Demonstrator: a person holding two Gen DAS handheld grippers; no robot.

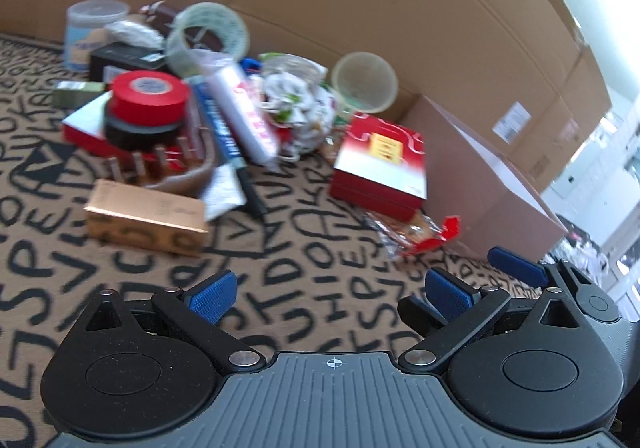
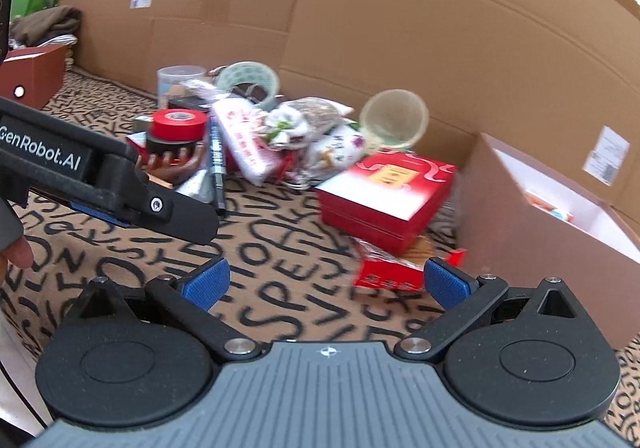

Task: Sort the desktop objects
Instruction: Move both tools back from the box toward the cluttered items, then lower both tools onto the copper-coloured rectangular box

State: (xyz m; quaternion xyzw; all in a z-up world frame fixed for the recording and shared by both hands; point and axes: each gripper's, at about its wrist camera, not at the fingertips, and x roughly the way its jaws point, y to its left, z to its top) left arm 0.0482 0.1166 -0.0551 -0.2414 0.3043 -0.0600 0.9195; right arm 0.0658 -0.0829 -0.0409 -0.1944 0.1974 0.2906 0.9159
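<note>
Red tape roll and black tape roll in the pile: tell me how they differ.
The red tape roll sits on top; the black tape roll lies underneath, bearing it. The red roll looks taller, while the black roll shows only as a low band. The black roll juts out past the red roll on the near side. Both lie flat, stacked on a red-edged box.

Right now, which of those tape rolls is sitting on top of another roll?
The bright red tape roll: it lies flat on the black tape roll, while the clear roll stands apart behind.
</note>
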